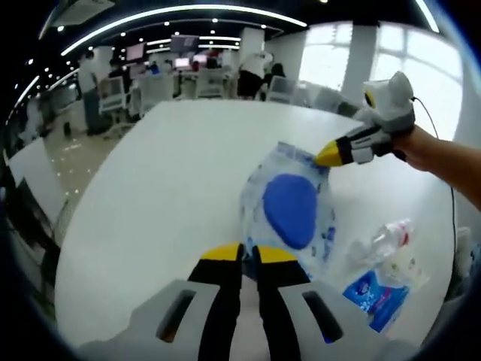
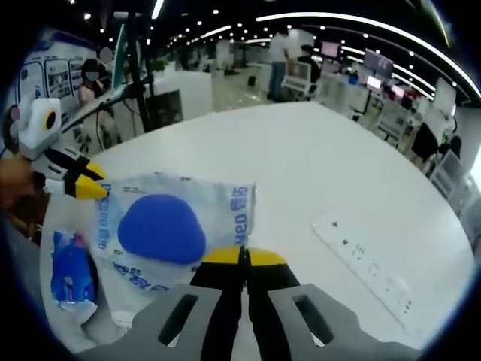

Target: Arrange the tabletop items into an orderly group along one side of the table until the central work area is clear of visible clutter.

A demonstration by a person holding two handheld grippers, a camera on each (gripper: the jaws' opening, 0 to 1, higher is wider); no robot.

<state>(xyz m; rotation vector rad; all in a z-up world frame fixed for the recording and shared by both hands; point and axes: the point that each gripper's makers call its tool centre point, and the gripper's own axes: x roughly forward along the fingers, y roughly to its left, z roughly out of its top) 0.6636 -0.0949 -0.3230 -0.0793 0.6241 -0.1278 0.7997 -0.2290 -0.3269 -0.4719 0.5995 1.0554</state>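
Observation:
A clear plastic bag [image 1: 263, 188] printed in blue, with a rounded blue object [image 1: 289, 210] inside, is stretched between both grippers above the white table [image 1: 165, 195]. My left gripper [image 1: 248, 253] is shut on the bag's near edge. My right gripper [image 1: 331, 155] comes in from the right and pinches the far corner. In the right gripper view the same bag [image 2: 225, 203] with the blue object [image 2: 161, 229] lies ahead. My right gripper [image 2: 242, 257] is shut on its edge, and my left gripper [image 2: 89, 183] holds the opposite corner.
A clear plastic bottle [image 1: 382, 242] and a blue packet [image 1: 374, 295] lie at the table's right side; the blue packet [image 2: 71, 272] sits near the left edge in the right gripper view. A white socket strip [image 2: 368, 272] lies in the tabletop. Desks and people stand beyond.

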